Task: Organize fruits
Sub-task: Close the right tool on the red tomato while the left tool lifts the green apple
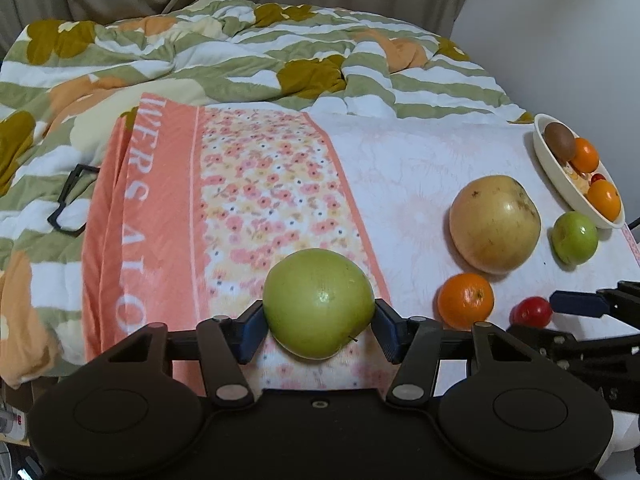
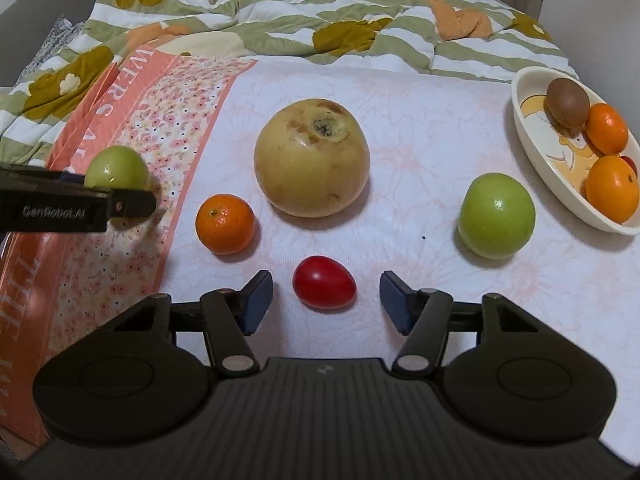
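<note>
Green apple (image 1: 319, 303): smooth, waxy skin with a soft sheen. Pomelo (image 2: 311, 157): dull yellow rind, blotched brown and rough at the stem scar. Tomato (image 2: 324, 282): glossy and taut. Mandarin (image 2: 225, 224): finely pitted peel. Bowl (image 2: 532, 142): glazed, shiny ceramic or plastic. Towel (image 2: 400, 128): matt printed cloth. Quilt (image 1: 224, 56): soft, puckered fabric. Gripper bodies: matt black plastic with metal pins.

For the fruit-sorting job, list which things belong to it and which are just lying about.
Job: green apple in left gripper; red tomato between right gripper fingers; second green apple; mandarin; large yellow fruit; bowl.

Lying about: quilt; black glasses.
</note>
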{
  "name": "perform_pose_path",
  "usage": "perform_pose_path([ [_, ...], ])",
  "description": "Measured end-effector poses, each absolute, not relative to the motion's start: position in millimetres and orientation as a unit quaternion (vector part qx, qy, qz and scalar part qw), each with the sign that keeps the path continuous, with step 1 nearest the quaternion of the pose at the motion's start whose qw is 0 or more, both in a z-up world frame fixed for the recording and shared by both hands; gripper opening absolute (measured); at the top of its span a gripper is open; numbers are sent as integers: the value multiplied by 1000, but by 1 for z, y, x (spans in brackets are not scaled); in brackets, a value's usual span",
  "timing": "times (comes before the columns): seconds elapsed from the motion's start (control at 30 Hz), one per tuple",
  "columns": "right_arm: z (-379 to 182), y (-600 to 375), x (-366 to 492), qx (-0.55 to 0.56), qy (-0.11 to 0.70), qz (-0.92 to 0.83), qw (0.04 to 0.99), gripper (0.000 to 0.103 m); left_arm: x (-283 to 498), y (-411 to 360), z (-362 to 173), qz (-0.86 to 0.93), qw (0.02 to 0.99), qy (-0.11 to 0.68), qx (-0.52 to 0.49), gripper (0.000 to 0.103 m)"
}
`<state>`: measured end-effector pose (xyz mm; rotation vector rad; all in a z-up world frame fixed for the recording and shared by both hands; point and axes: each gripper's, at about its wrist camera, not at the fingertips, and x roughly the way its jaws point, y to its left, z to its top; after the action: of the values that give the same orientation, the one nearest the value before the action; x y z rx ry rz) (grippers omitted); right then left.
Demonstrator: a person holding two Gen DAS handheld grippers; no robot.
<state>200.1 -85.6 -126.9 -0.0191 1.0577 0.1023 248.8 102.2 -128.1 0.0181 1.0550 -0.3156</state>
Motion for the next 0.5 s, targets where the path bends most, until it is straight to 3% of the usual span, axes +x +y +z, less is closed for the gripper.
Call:
perform_pose_path([
  [0.1, -127, -84, 201, -7, 501, 51, 864, 67, 242, 103, -127, -149, 852, 501, 7, 61],
  [0.17, -127, -82, 201, -8, 500, 54, 864, 50, 236, 104, -126, -147, 852, 502, 11, 61],
  [0.5, -114, -80, 188, -16, 484, 59, 873, 50, 198, 106, -94, -134, 876, 463, 17, 61],
])
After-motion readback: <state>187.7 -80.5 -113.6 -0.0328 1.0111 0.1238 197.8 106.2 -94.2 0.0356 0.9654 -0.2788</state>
